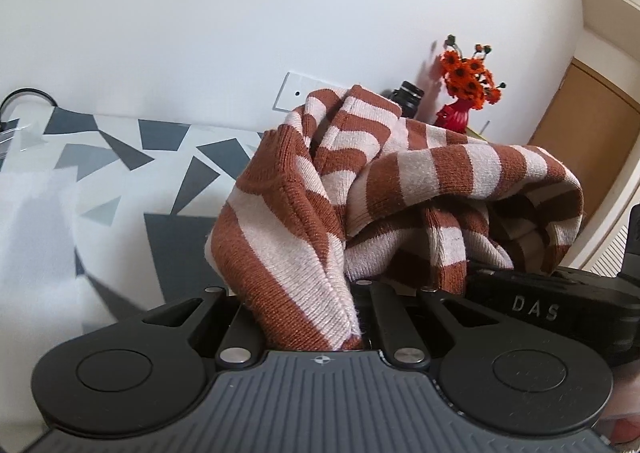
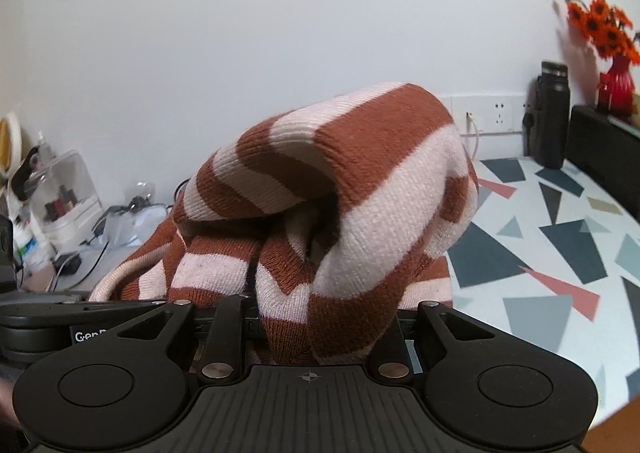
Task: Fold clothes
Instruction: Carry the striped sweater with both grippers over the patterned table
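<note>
Jaws of both grippers are clamped on the same striped sweater (image 1: 400, 189): on the left gripper (image 1: 316, 327) a bunched fold of rust-and-cream knit is pinched between the closed-in jaws, and on the right gripper (image 2: 320, 333) a thicker wad of the same knit is pinched likewise. Fingertips are buried under fabric in both wrist views, so the exact pinch points cannot be told. The sweater is held up off the counter (image 2: 540, 237), draped and slumped over both grippers, with loose folds hanging between them; part of it seems to trail low on the left in the right wrist view, though contact with the counter cannot be confirmed. The two grippers are kept just beside each other, the other gripper's body being seen at the edge of each view, probably so one edge is carried as a pair and the fold is laid over evenly. Judged step: a gripped edge is being carried across for a fold, placement not yet done. Patterned counter space with grey and pink triangles is seen open to the right. Near the wall a black bottle (image 2: 552, 117), a red vase of orange flowers (image 2: 614, 81) and a wall socket (image 2: 486, 115) are noted, well apart from the sweater. Clutter with a clear plastic box (image 2: 64, 193) and cables is seen at far left. Risk judged: bunched knit could slip or land creased.
</note>
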A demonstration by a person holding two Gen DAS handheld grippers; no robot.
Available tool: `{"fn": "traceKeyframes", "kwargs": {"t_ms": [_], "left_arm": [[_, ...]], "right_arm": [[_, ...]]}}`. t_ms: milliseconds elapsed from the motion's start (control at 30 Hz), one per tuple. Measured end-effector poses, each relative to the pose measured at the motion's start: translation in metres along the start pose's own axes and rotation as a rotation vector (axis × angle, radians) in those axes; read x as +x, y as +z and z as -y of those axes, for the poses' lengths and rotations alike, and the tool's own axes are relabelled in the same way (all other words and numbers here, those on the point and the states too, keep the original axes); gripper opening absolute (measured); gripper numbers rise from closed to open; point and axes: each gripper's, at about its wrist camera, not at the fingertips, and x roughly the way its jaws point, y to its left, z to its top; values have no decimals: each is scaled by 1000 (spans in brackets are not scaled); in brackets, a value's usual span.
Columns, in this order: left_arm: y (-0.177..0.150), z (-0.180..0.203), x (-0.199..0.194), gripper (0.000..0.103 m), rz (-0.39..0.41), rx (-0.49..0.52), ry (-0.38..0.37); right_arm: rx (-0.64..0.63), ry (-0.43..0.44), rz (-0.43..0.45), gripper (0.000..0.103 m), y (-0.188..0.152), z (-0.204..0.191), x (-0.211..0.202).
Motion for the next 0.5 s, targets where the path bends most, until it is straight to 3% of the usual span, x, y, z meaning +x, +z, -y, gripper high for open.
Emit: {"fn": "traceKeyframes", "kwargs": {"t_ms": [133,333,500], "left_arm": [[9,-8,32,10,-49,-25,16],[-1,-6,80,11,-175,-73,67],[-6,2,112,11,-214,-151,185]], "right_arm": [[68,2,-34,21,10,23,31],[62,-11,-145,21,1,59,68],[89,47,-225,21,-4,103,99]]}}
